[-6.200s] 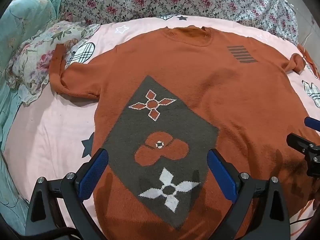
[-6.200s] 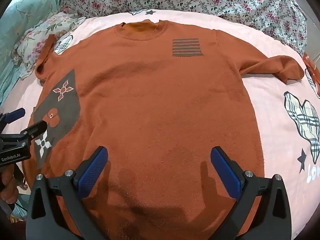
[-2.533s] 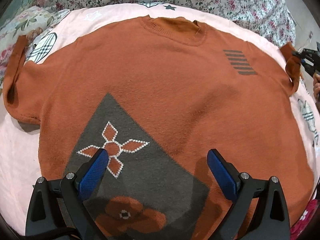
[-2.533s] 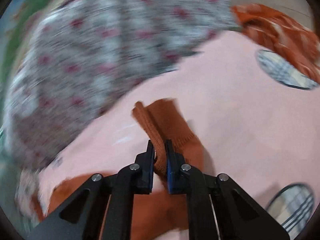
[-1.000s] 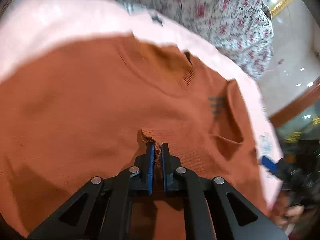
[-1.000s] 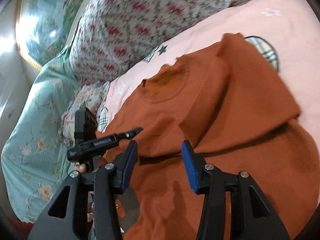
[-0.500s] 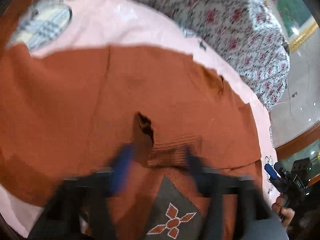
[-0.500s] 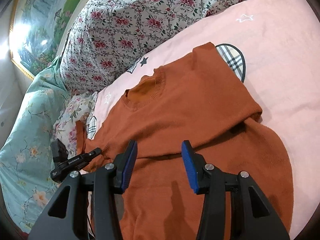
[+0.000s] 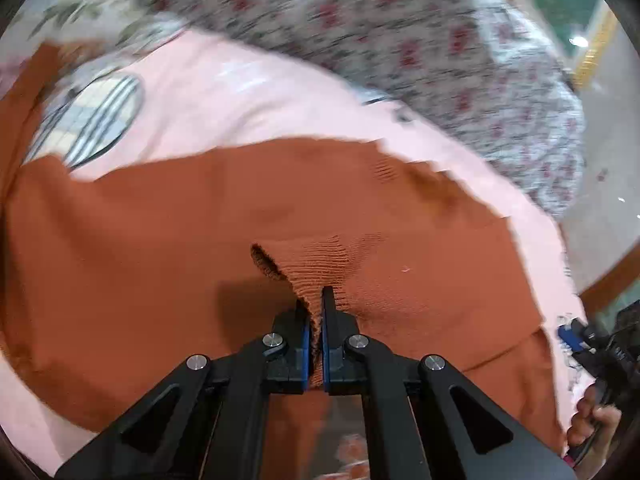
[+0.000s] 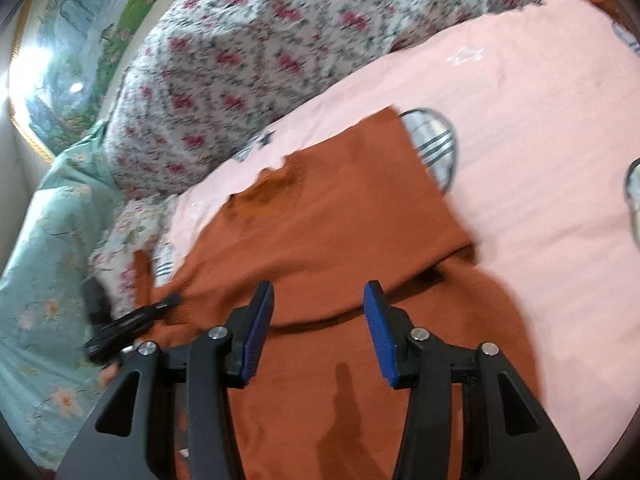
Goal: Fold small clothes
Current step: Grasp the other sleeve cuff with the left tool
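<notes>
An orange knit sweater (image 9: 160, 264) lies on a pink bed sheet (image 9: 248, 100). Its right sleeve is folded across the chest (image 10: 360, 216). My left gripper (image 9: 316, 316) is shut on the ribbed cuff of the left sleeve (image 9: 320, 264), held over the sweater's middle. My right gripper (image 10: 318, 320) is open and empty, just above the sweater's body below the folded sleeve. The left gripper also shows in the right wrist view (image 10: 132, 320), and the right gripper shows at the edge of the left wrist view (image 9: 592, 344). The neckline (image 10: 272, 192) faces the pillows.
A floral quilt (image 10: 248, 60) is heaped at the head of the bed. A light green floral cover (image 10: 44, 280) lies to the left. Plaid heart prints (image 10: 436, 148) mark the sheet. A framed picture (image 10: 72, 40) hangs behind.
My left gripper has closed again on the left sleeve cuff, after being open half a second ago. My right gripper stays open and has moved a little closer to the sweater.
</notes>
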`<state>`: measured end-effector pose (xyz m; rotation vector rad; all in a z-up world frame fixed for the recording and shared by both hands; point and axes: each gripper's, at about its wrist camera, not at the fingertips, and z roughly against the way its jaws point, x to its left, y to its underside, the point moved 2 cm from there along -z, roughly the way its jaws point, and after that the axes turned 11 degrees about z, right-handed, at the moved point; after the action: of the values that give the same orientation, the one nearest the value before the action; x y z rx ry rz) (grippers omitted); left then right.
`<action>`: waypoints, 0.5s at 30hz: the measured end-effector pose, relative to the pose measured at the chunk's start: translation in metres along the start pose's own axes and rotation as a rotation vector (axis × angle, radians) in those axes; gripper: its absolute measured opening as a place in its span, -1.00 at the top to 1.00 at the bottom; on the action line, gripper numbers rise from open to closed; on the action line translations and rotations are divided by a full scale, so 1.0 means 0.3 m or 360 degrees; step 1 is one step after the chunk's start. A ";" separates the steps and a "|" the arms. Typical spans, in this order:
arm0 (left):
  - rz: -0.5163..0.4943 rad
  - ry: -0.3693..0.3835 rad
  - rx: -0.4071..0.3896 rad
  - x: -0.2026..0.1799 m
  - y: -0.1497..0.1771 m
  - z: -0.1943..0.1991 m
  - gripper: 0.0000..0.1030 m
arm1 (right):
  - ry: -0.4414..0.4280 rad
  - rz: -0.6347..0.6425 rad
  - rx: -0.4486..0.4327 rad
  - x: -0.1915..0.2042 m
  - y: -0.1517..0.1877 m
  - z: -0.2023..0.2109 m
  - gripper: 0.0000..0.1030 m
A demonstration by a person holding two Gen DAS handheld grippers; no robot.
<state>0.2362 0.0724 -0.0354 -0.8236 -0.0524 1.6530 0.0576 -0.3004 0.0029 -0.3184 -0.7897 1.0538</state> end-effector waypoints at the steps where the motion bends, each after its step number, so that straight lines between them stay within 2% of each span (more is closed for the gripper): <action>1: 0.0022 0.0005 0.0012 0.017 -0.001 0.000 0.96 | 0.0024 0.0000 0.0012 -0.015 -0.008 -0.008 -0.01; 7: 0.0042 -0.0015 -0.0010 0.028 -0.016 0.003 0.96 | 0.0187 0.0118 0.0050 -0.066 -0.110 -0.074 -0.08; 15: 0.0038 -0.0022 0.0049 0.052 0.007 -0.017 0.96 | 0.0348 0.0283 0.0239 -0.114 -0.205 -0.296 -0.09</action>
<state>0.2368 0.0835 -0.0478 -0.7921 -0.0272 1.6780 0.1523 -0.3484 -0.0369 -0.3730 -0.4898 1.2148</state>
